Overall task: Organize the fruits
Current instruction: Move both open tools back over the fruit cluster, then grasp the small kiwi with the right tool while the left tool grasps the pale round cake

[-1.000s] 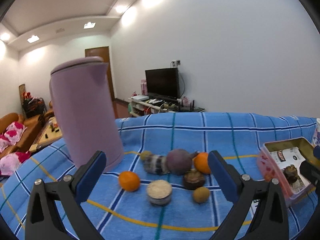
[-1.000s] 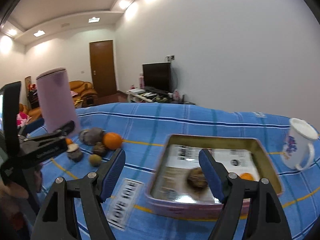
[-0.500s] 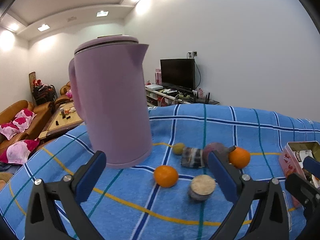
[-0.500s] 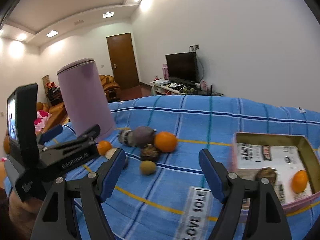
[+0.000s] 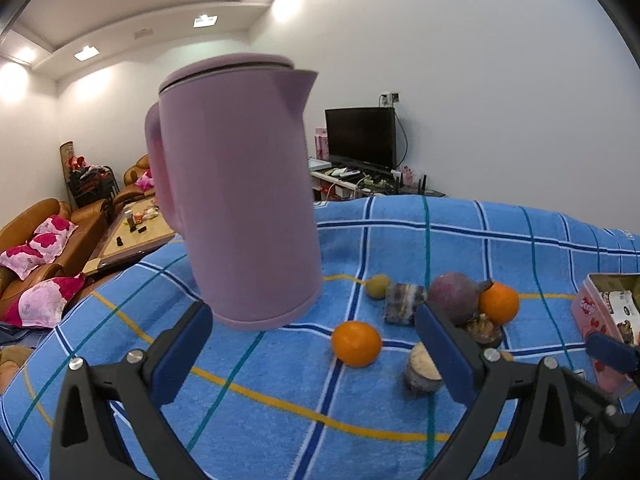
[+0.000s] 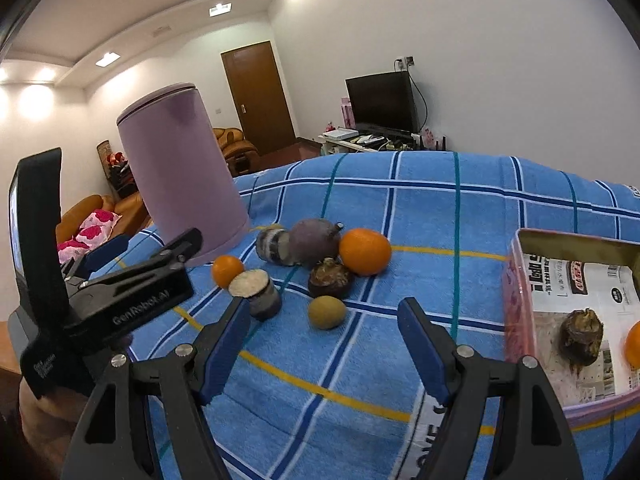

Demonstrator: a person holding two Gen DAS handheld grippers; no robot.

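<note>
Illumination is bright and even, supplied by recessed ceiling lights (image 5: 205, 21) that flare into white hotspots on the upper wall. Shadows on the blue cloth (image 6: 420, 208) are soft and short. Fisheye distortion bends wall and ceiling lines — dark vignetting fills the corners. The purple kettle (image 5: 240, 196) shows slight motion blur at its edges.

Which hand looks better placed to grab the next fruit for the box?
Right. Its gripper, empty jaws closing, frames the small fruit, with the box beside it; the left gripper faces the kettle.
</note>
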